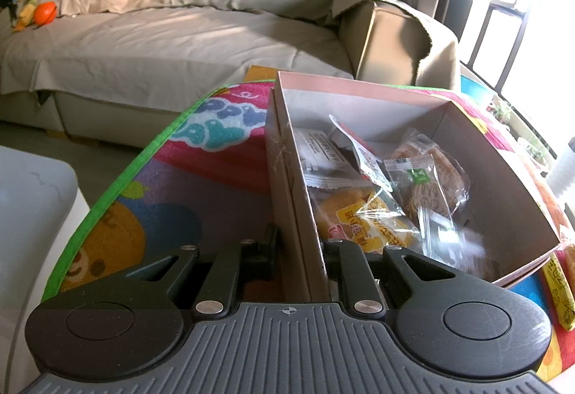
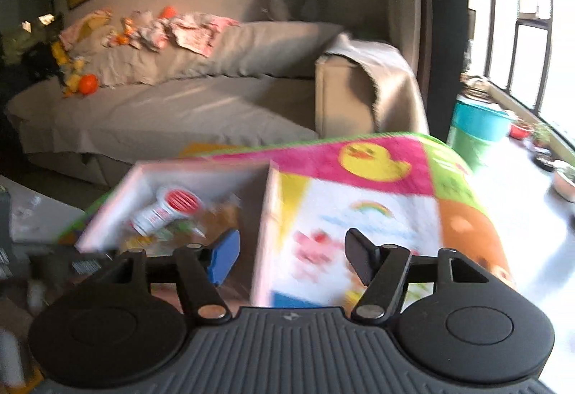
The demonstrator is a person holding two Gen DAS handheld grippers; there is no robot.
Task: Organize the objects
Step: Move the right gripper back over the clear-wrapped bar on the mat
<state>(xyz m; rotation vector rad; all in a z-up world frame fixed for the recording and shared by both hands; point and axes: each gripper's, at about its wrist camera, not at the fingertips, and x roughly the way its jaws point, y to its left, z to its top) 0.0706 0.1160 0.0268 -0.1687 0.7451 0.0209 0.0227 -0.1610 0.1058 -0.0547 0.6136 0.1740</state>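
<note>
A pink cardboard box (image 1: 499, 157) holds several wrapped snacks (image 1: 424, 185) and sits on a colourful play mat (image 1: 201, 178). My left gripper (image 1: 300, 250) is shut on the box's left wall (image 1: 305, 236), one finger outside and one inside. In the blurred right wrist view the same box (image 2: 266, 214) shows with snack packets (image 2: 169, 211) inside. My right gripper (image 2: 291, 257) is open, its fingers on either side of the box's right wall, not touching it.
A grey sofa (image 1: 179, 42) with clothes and toys stands behind the mat. A white table edge (image 1: 32, 200) is at the left. A yellow packet (image 1: 560, 290) lies on the mat right of the box. Buckets (image 2: 474, 128) and plants stand by the window.
</note>
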